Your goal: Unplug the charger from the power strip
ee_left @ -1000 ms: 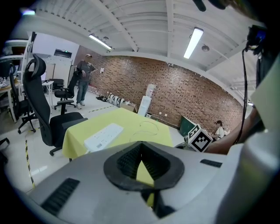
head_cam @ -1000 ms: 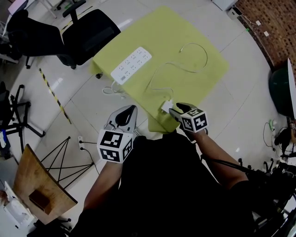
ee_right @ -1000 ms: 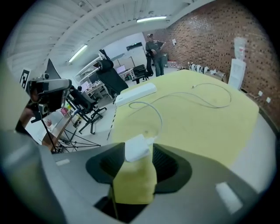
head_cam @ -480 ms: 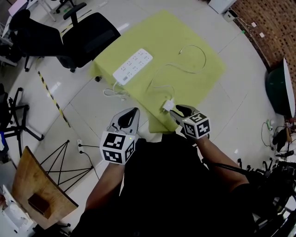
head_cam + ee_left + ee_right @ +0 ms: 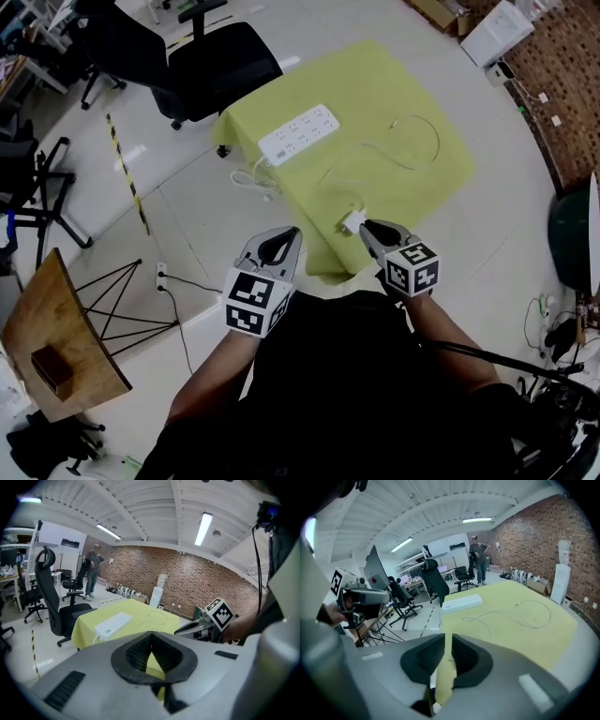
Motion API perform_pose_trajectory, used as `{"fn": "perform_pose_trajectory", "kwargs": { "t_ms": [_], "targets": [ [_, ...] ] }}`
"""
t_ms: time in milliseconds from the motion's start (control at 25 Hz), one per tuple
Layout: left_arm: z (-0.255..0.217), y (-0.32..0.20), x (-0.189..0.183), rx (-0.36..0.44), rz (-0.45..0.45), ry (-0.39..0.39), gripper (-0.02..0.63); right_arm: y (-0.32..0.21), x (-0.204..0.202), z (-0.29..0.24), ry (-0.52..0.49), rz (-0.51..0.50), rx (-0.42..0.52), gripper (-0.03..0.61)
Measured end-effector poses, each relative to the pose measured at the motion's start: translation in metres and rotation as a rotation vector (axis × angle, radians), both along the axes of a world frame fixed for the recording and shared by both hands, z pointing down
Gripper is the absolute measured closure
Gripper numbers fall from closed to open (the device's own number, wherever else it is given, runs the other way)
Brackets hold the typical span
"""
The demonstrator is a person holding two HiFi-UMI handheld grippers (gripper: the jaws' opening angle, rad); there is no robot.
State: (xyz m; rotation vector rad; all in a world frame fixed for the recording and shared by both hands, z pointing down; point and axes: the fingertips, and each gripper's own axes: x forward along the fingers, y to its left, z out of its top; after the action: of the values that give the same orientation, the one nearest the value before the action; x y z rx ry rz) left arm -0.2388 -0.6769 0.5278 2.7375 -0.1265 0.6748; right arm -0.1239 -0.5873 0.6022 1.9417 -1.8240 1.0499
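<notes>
- Already the charger (image 5: 353,222) lies free on the yellow-covered desk (image 5: 375,84), close to its near corner. It is well apart from the power strip (image 5: 298,134), which sits by the far-left edge with its long axis running along that edge.
- Your right claw (image 5: 367,228) is much the nearer of the two. The charger lies just beside its tip, a little to the left in the head view; whether the two touch is too fine to tell from above.
- That claw's jaws have just been closing. They stand nearly together with a thin slit between the pads, and only yellow cloth shows through it, so the claw grips nothing.
- Your left claw (image 5: 289,234) is closed and empty, its pads meeting at the tip. It hangs off the desk's near edge above the floor, farther from the charger.
- The cable (image 5: 489,613) trails from the charger across the desk to a loose loop on the far right and reaches no socket of the strip.
- Judging from this, the unplugging looks done. If you want the charger in hand, the right claw is the one to use: open it and come in from the near corner.
</notes>
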Motion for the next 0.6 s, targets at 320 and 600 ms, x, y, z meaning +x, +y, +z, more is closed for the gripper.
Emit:
{"fn": "perform_pose_trajectory", "kwargs": {
  "t_ms": [320, 600],
  "targets": [
    [-0.012, 0.038, -0.008, 0.009, -0.299, 0.021, 0.607, 0.016, -0.002, -0.062, -0.044, -0.253, 0.218, 0.577],
    [-0.009, 0.12, 0.002, -0.018, -0.426, 0.01, 0.607, 0.079, 0.005, -0.078, -0.075, -0.385, 0.279, 0.577]
  ]
}}
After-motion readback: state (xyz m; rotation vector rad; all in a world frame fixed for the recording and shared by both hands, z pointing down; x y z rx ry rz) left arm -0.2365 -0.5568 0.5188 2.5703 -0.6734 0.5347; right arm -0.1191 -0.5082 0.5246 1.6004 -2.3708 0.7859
